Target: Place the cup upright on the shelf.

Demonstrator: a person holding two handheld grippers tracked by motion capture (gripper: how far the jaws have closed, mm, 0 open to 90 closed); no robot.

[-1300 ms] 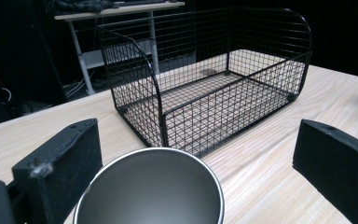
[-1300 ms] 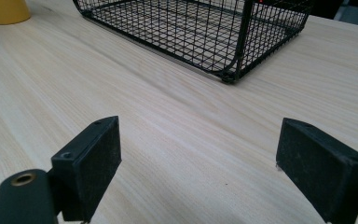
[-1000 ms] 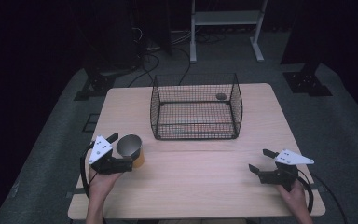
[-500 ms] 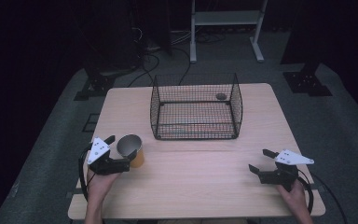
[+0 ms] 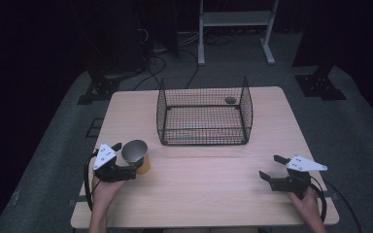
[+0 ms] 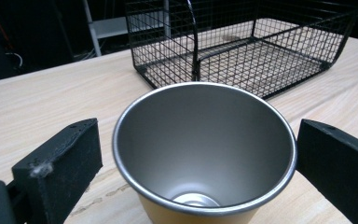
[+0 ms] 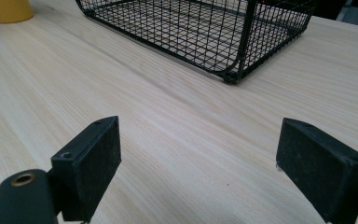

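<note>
A metal cup (image 6: 205, 140) with a yellow outside stands upright on the wooden table (image 5: 204, 179), near its front left. My left gripper (image 5: 126, 159) is open around the cup (image 5: 136, 154). In the left gripper view a black jaw stands on each side of the rim with a gap to each, and my left gripper (image 6: 196, 163) does not touch the cup. My right gripper (image 5: 271, 167) is open near the front right of the table. In the right gripper view my right gripper (image 7: 209, 172) has bare wood between its jaws.
A black wire basket (image 5: 201, 131) stands at the middle back of the table, with a small dark round object (image 5: 230, 100) inside at its far right. The basket (image 6: 242, 51) is just beyond the cup. From the right gripper, the basket (image 7: 200, 32) and cup (image 7: 4, 9) lie ahead.
My left gripper has drawn slightly back to the left, so more of the cup's rim shows. The cup and the right gripper have stayed in place.
</note>
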